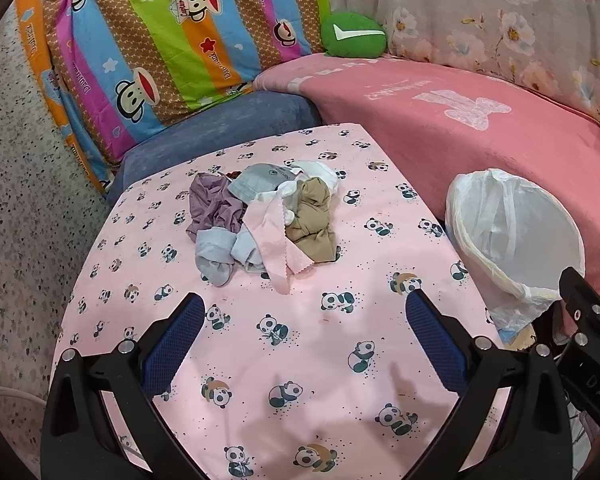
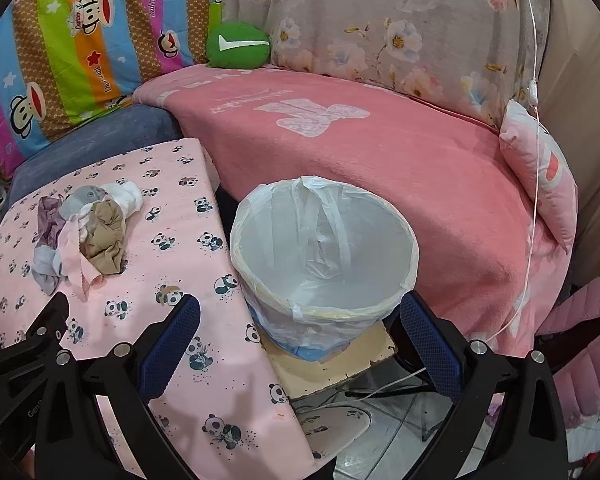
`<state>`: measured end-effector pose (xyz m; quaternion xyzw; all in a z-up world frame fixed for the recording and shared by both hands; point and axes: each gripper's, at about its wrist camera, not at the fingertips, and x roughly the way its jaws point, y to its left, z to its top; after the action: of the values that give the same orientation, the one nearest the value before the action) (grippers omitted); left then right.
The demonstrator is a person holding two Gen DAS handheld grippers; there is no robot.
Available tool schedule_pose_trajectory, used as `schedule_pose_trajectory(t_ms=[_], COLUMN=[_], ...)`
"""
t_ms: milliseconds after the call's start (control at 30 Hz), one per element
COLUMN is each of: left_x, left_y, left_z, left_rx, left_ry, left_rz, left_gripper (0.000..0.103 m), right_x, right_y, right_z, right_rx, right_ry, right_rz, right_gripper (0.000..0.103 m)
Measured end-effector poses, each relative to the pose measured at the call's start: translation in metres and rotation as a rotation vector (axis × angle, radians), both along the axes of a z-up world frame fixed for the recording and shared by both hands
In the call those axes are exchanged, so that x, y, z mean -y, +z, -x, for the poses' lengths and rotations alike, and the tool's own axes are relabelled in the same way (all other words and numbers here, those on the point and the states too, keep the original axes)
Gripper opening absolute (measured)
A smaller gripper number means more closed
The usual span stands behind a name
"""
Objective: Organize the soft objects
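Pile of clothes [image 1: 260,220] lies mid-surface on the panda-print cloth [image 1: 260,360]. Left hand-held gripper [image 1: 304,308] spread wide, empty, short of the pile. Right hand-held gripper [image 2: 300,312] spread wide, empty, over the lined bin [image 2: 324,248] beside the surface.

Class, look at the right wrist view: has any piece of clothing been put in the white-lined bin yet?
No. The bin holds only its plastic liner, and the clothes lie heaped on the panda cloth.
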<state>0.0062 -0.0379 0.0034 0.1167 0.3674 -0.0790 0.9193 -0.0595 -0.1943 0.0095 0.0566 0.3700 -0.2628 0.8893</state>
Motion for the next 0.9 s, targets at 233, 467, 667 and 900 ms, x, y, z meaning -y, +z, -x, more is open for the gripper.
schedule_pose_trajectory(t_ms=[233, 467, 667, 900], left_x=[0.005, 0.008, 0.01, 0.012], left_y=[-0.002, -0.003, -0.004, -0.004], left_z=[-0.001, -0.003, -0.003, -0.004], left_rx=[-0.012, -0.021, -0.02, -0.017], left_ry=[-0.015, -0.019, -0.02, -0.02], left_rz=[-0.003, -0.006, -0.011, -0.013], left_gripper=[0.096, 0.096, 0.096, 0.096], right_x=[0.006, 0.008, 0.008, 0.01], right_y=[0.0, 0.001, 0.001, 0.002], right_z=[0.001, 0.001, 0.0, 0.0], right_rx=[-0.001, 0.003, 0.001, 0.005], right_ry=[-0.014, -0.017, -0.008, -0.014], right_rz=[-0.002, -0.003, -0.002, 0.0], right_gripper=[0.098, 0.098, 0.098, 0.098])
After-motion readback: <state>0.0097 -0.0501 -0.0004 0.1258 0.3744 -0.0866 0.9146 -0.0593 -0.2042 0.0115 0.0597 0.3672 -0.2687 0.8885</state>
